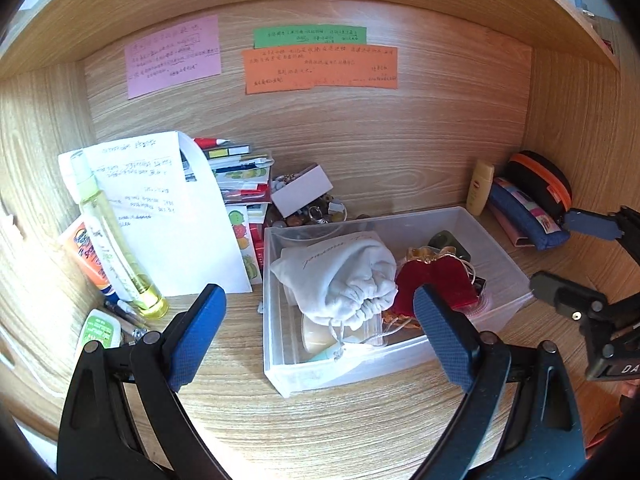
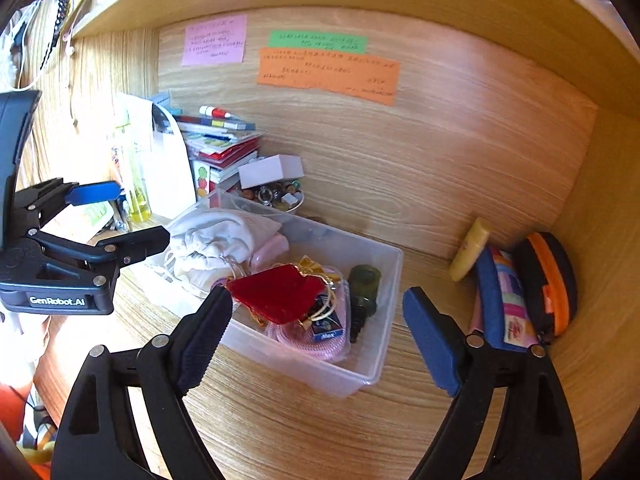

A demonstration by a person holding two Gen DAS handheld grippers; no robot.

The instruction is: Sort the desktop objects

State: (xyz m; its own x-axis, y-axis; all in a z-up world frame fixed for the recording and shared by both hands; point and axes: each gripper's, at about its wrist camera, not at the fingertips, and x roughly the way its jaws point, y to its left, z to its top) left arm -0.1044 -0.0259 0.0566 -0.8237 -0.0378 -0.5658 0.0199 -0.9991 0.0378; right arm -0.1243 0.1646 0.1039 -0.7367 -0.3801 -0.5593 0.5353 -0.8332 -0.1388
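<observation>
A clear plastic bin [image 1: 496,240] [image 2: 384,344] sits on the wooden desk. It holds a white drawstring pouch [image 1: 344,276] [image 2: 216,236], a red velvet pouch [image 1: 436,280] [image 2: 280,296] and a dark green bottle [image 2: 364,284]. My left gripper [image 1: 320,332] is open and empty, just in front of the bin; it also shows in the right wrist view [image 2: 128,216]. My right gripper [image 2: 316,336] is open and empty over the bin's near corner; it also shows in the left wrist view [image 1: 576,252].
At the left stand a paper sheet [image 1: 168,216], a yellow-green spray bottle [image 1: 116,240], an orange tube [image 1: 86,252] and stacked booklets [image 1: 240,176]. A bowl of trinkets with a white box [image 2: 272,184] is behind the bin. A cream tube [image 2: 468,248], pencil case [image 2: 500,300] and orange-zip pouch [image 2: 548,280] lie right.
</observation>
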